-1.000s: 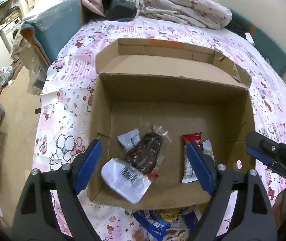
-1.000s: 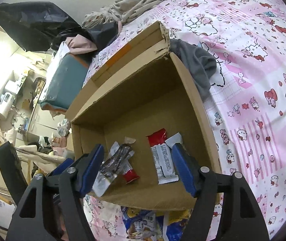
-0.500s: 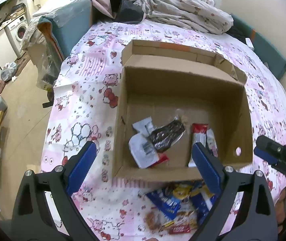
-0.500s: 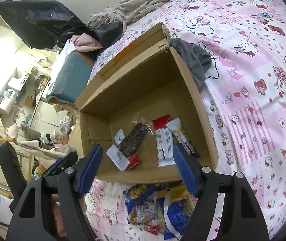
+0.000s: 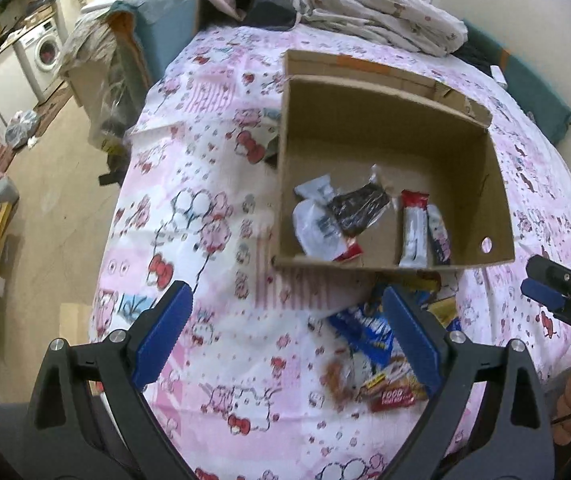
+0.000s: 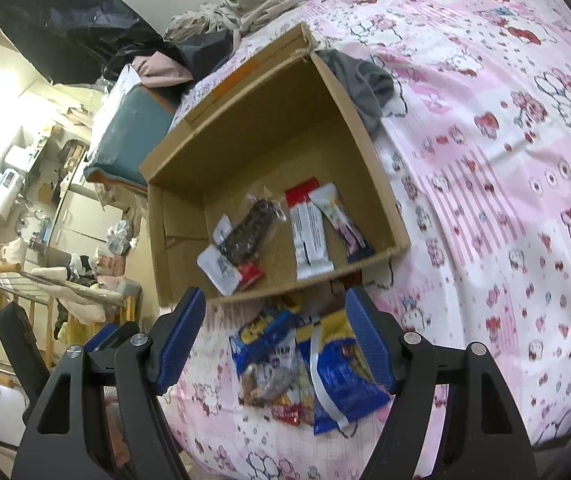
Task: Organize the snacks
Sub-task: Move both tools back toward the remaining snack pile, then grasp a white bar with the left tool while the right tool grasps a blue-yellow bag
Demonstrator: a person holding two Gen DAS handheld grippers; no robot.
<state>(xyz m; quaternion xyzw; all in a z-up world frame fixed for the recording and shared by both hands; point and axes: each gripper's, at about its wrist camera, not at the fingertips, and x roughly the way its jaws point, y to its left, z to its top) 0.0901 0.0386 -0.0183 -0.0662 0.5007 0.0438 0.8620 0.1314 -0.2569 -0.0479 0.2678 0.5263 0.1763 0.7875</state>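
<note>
Both your tools hang released and empty: left tool, right tool. Some snacks already lie in the box; the pile waits by the bed's near edge. Next, lower the right tool onto one packet.

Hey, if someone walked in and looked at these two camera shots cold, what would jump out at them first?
The open cardboard box sitting on the pink cartoon-print bedsheet dominates, with a dark snack in clear wrap and a red-and-white bar lying on its floor among other packets. Just outside its near wall lies a heap of blue and yellow snack bags. The left gripper and right gripper both hang open and empty above the bed.
</note>
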